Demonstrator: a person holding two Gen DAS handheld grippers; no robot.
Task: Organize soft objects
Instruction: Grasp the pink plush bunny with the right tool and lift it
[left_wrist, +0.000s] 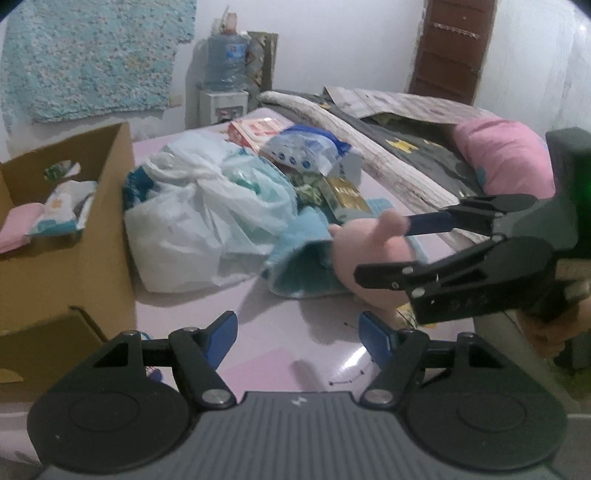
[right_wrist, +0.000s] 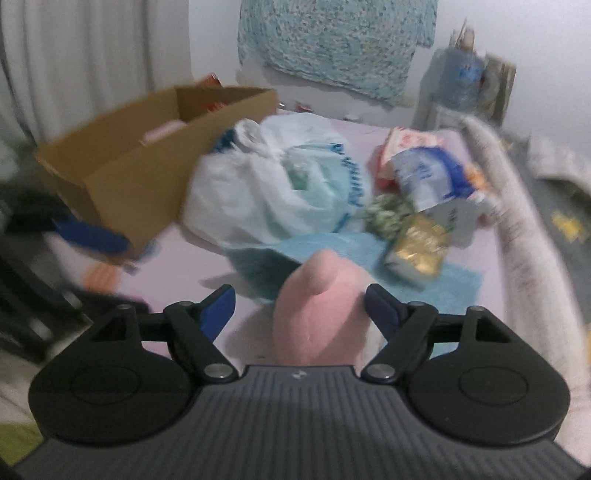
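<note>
A pink plush toy (right_wrist: 317, 310) lies on the pale pink bed surface (left_wrist: 295, 354), partly on a light blue fuzzy cloth (left_wrist: 303, 273). My right gripper (right_wrist: 301, 306) straddles the toy with its jaws apart; a gap shows between the left blue pad (right_wrist: 221, 310) and the plush. In the left wrist view the right gripper (left_wrist: 382, 249) comes in from the right, one finger above and one below the plush (left_wrist: 369, 243). My left gripper (left_wrist: 299, 332) hovers open over bare bed, nothing between its fingers. An open cardboard box (left_wrist: 74, 240) stands at the left, holding a pink item and patterned soft packs.
A white plastic bag (left_wrist: 203, 214) bulges between box and plush. Behind it lie a blue-white packet (left_wrist: 306, 147), a red-white packet (left_wrist: 255, 131) and a gold packet (left_wrist: 345, 195). A rolled blanket (left_wrist: 380, 155) and pink pillow (left_wrist: 506, 155) border the right. A water dispenser (left_wrist: 225, 74) stands by the wall.
</note>
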